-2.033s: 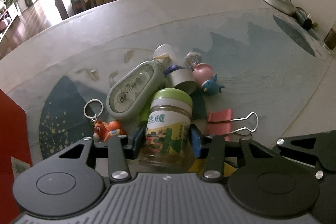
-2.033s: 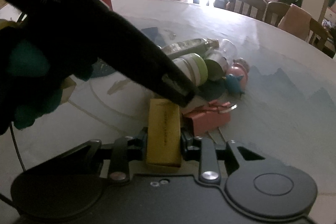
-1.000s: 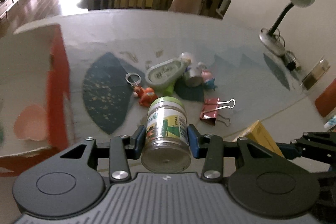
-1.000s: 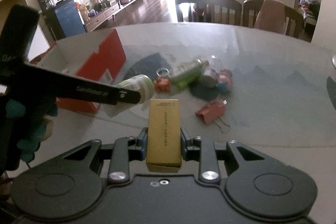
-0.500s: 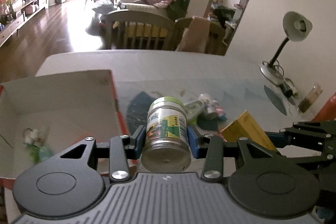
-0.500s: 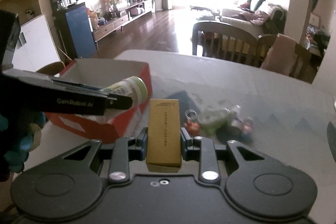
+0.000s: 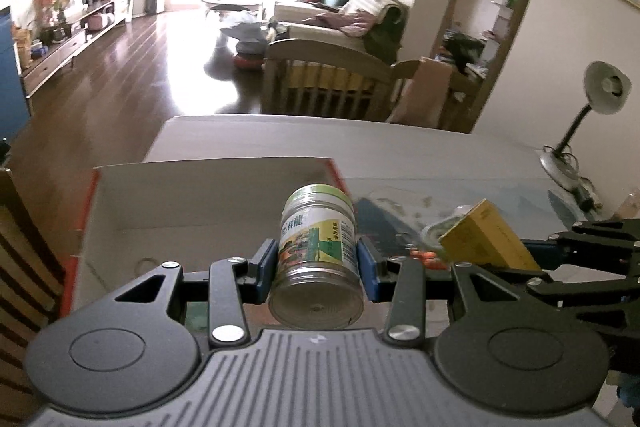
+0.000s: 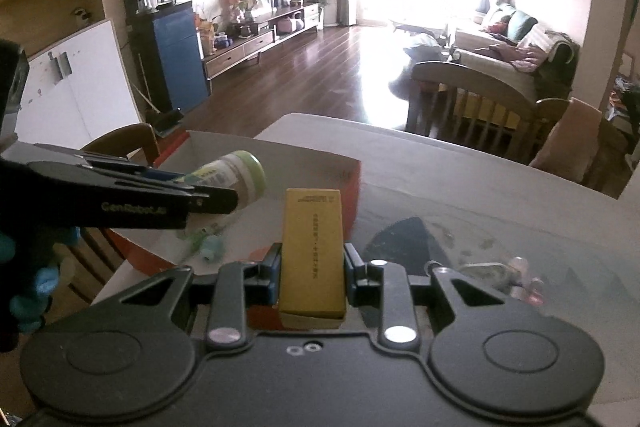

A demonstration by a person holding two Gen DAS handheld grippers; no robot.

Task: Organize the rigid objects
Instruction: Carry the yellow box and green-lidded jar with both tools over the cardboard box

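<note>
My left gripper (image 7: 317,269) is shut on a glass jar (image 7: 318,259) with a green lid and a printed label, held in the air over the open red cardboard box (image 7: 208,195). My right gripper (image 8: 313,275) is shut on a yellow box (image 8: 313,255), held above the box's right wall (image 8: 354,187). The jar (image 8: 232,179) and the left gripper show at the left in the right wrist view. The yellow box (image 7: 484,239) shows at the right in the left wrist view. Small items (image 8: 206,239) lie inside the red box.
Leftover small objects (image 8: 504,275) lie blurred on the table (image 8: 500,195) to the right of the red box. A desk lamp (image 7: 584,131) stands at the table's far right. Wooden chairs (image 7: 328,79) stand behind the table, another (image 8: 120,143) at the left.
Both grippers have lifted their loads off the table and carried them left. The jar now hangs over the red box, and the yellow box is at its right wall.
</note>
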